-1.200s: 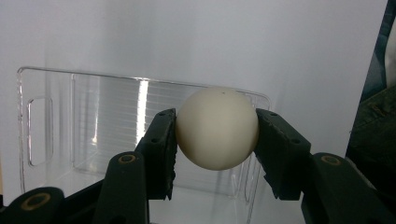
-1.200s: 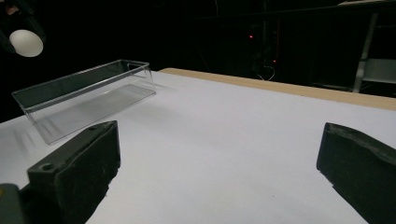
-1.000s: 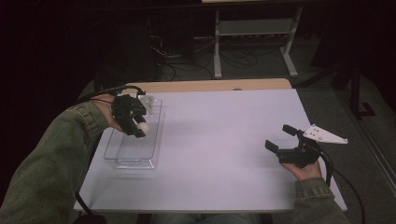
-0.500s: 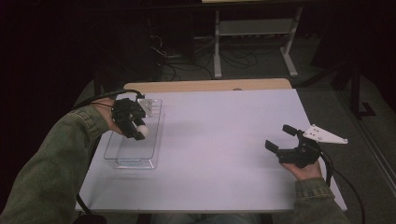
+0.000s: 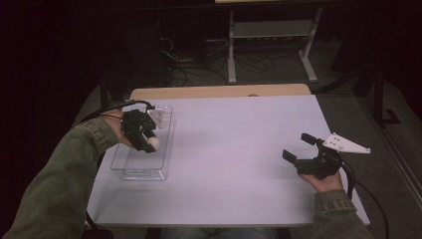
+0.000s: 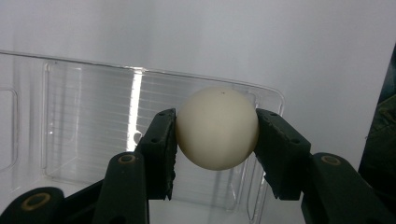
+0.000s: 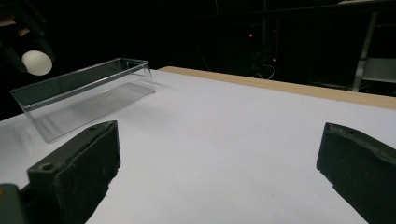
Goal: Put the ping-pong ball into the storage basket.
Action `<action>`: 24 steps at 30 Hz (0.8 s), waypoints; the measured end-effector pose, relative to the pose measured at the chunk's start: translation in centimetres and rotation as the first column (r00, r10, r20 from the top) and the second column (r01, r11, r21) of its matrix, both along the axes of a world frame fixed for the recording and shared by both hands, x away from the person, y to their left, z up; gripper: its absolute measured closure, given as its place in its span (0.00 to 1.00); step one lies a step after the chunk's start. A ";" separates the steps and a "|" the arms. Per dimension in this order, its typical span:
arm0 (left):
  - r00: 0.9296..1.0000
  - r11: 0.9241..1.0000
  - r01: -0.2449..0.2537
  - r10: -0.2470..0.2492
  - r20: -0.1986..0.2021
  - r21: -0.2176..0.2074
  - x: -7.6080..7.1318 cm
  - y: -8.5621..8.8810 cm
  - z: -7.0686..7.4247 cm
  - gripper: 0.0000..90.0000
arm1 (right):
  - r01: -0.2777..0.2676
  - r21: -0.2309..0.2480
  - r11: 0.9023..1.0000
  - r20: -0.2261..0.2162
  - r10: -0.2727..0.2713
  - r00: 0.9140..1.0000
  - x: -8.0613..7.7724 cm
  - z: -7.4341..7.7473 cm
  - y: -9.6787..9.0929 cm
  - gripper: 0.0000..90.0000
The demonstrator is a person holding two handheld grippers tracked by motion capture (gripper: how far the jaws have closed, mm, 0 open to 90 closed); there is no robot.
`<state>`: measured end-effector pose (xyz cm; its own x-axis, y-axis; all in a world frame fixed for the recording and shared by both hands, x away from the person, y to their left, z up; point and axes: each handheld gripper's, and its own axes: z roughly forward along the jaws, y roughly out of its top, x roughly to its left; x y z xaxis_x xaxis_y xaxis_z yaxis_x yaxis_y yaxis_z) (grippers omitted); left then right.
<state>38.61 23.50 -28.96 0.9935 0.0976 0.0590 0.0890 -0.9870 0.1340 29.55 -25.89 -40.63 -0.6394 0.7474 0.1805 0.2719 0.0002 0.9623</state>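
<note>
The left gripper (image 5: 147, 143) is clamped on a white ball (image 6: 217, 128), one pad on each side of it, and holds it above the clear plastic tray (image 5: 122, 169) that sits at about nine o'clock on the table (image 5: 234, 149). In the left gripper view the ball hangs over the tray's ribbed floor, near its far wall. The right gripper (image 5: 298, 149) waits at about four o'clock, well apart from the tray, its jaws spread wide with nothing between them.

The likely trouble is the ball itself: it is smooth, round and light, and the pads meet it only along narrow patches. A small slip or tilt of the hand could squeeze it out sideways. Let go from this height, it may well bounce on the hard plastic floor, hop the low wall and roll away across the table. Because the tray is light and clear, its rim is hard to judge, and a knock from the gripper could shove it.

The table top is a plain, pale, matt sheet with a wooden strip (image 5: 219, 91) along the twelve o'clock edge. The room beyond is dark, with cables on the floor and a white metal shelf frame (image 5: 268, 35) at about twelve o'clock.
</note>
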 end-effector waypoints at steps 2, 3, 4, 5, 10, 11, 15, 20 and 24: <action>1.000 1.000 -0.001 0.001 -0.005 0.000 0.0 0.0 -0.3 0.56 | 0.002 0.001 1.000 0.000 -0.002 1.000 0.0 0.0 -0.1 0.00; 1.000 1.000 -0.001 0.001 -0.005 -0.001 0.0 0.0 -0.4 0.56 | 0.002 0.000 1.000 -0.001 -0.002 1.000 0.0 0.0 -0.1 0.00; 1.000 1.000 0.002 -0.002 -0.005 0.000 0.0 0.0 -0.5 0.56 | 0.002 0.000 1.000 0.000 -0.002 1.000 0.0 0.0 -0.1 0.00; 1.000 1.000 0.002 -0.002 -0.007 0.000 0.0 0.1 -0.6 0.56 | 0.002 0.000 1.000 0.000 -0.002 1.000 -0.1 0.0 -0.1 0.00; 1.000 1.000 0.002 -0.002 -0.008 -0.003 0.0 0.2 -1.1 0.56 | 0.003 -0.001 1.000 -0.001 -0.003 1.000 0.0 0.0 -0.1 0.00; 1.000 1.000 0.005 -0.005 -0.009 0.000 0.0 0.2 -1.1 0.56 | 0.003 -0.001 1.000 -0.002 -0.003 1.000 0.0 0.0 -0.1 0.00; 1.000 1.000 0.006 -0.006 -0.019 -0.001 -0.1 0.2 -1.6 0.56 | 0.004 -0.001 1.000 -0.001 -0.004 1.000 -0.1 0.0 -0.1 0.00; 1.000 1.000 0.005 -0.005 -0.025 0.002 -0.1 0.3 -2.2 0.56 | 0.003 -0.002 1.000 -0.001 -0.003 1.000 -0.1 0.0 -0.1 0.00; 1.000 1.000 0.004 -0.004 -0.024 -0.008 -0.1 0.4 -2.5 0.56 | 0.002 -0.002 1.000 -0.003 -0.002 1.000 0.0 0.0 -0.1 0.00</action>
